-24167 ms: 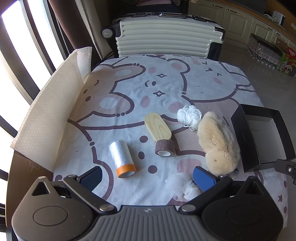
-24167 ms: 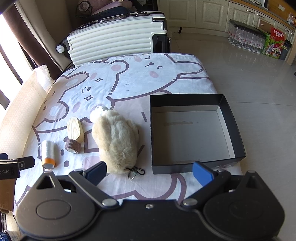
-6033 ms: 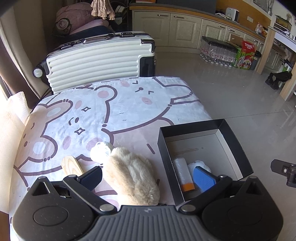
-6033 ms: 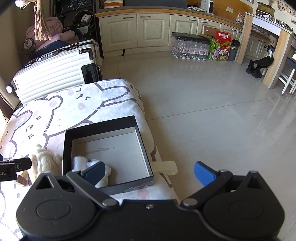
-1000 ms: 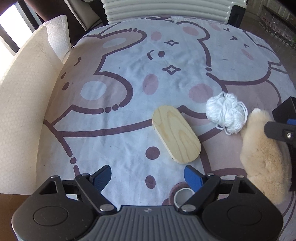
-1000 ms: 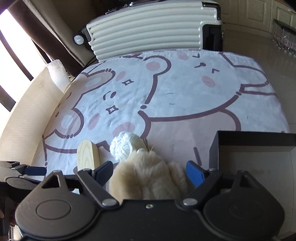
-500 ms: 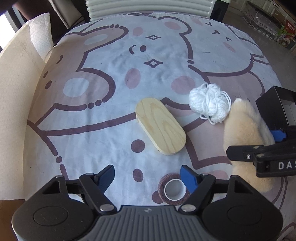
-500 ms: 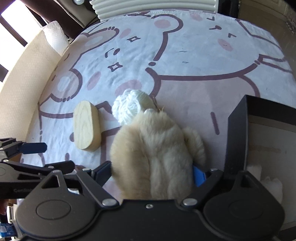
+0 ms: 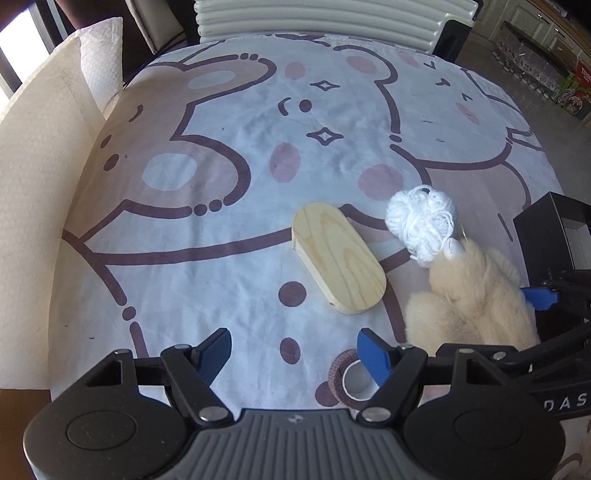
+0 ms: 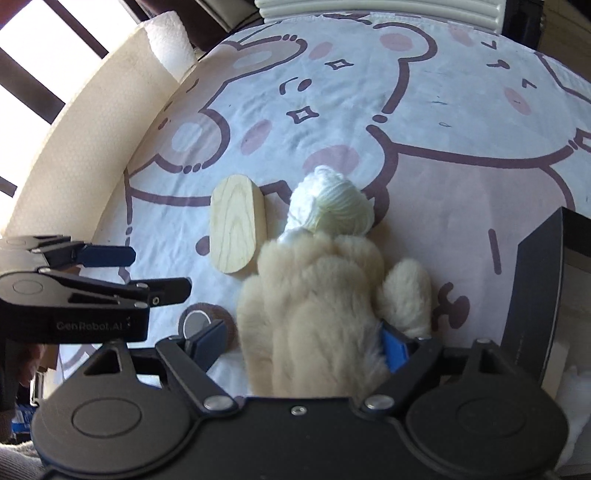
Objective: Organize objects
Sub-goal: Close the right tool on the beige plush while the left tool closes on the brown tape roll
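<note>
A cream plush toy (image 10: 317, 295) lies on the bear-print cloth, and my right gripper (image 10: 303, 343) straddles its near end from above. The jaws are wide. The right pad is sunk in the fur; the left pad stands clear of it. A white yarn ball (image 9: 421, 221) touches the toy's far end, with a wooden oval block (image 9: 338, 258) to its left. My left gripper (image 9: 295, 352) hovers with its jaws closing and no pad on anything. A brown tape roll (image 9: 347, 380) lies just under its right finger. The black box (image 10: 532, 295) stands to the right.
A white ribbed suitcase (image 9: 332, 18) stands past the table's far edge. A cream padded sheet (image 9: 33, 221) rises along the left side. Something white (image 10: 576, 391) lies inside the box. The far half of the cloth (image 9: 332, 110) holds nothing.
My right gripper has come down over the plush toy, which now sits between its jaws. My left gripper's jaws have narrowed, and the tape roll shows more fully beneath its right finger.
</note>
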The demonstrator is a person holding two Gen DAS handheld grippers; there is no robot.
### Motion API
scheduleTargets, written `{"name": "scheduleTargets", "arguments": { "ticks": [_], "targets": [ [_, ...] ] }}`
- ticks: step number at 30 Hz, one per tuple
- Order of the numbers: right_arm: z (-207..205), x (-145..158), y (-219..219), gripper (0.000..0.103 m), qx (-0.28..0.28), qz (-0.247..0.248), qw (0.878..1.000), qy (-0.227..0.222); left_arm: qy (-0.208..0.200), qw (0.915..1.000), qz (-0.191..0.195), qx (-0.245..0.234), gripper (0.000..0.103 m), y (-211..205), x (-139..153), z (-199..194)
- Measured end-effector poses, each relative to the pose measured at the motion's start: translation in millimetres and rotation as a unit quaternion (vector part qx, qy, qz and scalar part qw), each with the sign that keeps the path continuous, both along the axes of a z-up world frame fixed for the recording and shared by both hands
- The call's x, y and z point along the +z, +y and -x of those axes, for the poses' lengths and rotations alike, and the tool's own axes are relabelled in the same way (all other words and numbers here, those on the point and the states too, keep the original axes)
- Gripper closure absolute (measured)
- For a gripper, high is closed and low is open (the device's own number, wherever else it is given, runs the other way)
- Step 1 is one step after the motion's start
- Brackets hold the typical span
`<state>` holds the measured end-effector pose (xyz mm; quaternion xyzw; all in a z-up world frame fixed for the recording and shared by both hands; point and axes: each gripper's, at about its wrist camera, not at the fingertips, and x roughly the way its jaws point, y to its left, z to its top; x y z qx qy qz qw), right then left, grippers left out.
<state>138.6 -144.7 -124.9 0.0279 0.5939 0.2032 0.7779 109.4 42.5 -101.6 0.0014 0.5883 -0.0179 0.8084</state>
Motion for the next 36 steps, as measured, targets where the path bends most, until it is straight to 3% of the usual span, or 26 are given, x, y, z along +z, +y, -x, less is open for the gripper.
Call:
{"name": "scheduleTargets", "arguments": {
  "ticks": [5,9,14,17,24,29,36],
  "targets": [
    [3.9,-7.1,5.7,0.017,0.026,0.033,0.999,0.004,0.002,0.9997,0.015,-0.018,0.036,-5.2,0.8,1.4],
    [3.7,-16.9,5.0,0.022,0.028,0.068,0.997,0.015,0.006,0.999,0.021,-0.039,0.038,-12.4,0.1,3.4],
    [0.9,-21.3,-1.3,0.047,0.011,0.089,0.996,0.027,0.015,0.9977,0.019,-0.063,0.04,-21.8,-2.7,4.8],
    [-1.4,-15.8,-6.2,0.052,-0.003,0.076,0.997,0.03,0.023,0.997,0.014,-0.073,0.041,-24.5,-6.0,5.0],
    [-0.3,4.6,-6.7,0.054,-0.012,0.051,0.999,-0.001,0.045,0.995,0.021,-0.086,0.048,-31.8,-12.7,3.6],
    [0.7,11.1,-9.3,0.054,-0.02,0.049,0.999,-0.01,0.065,0.9932,0.019,-0.095,0.06,-39.6,-17.7,1.5],
    [1.5,9.8,-12.3,0.054,-0.021,0.049,0.999,-0.006,0.077,0.9917,-0.003,-0.103,0.059,-47.4,-24.4,1.3]
  ]
}}
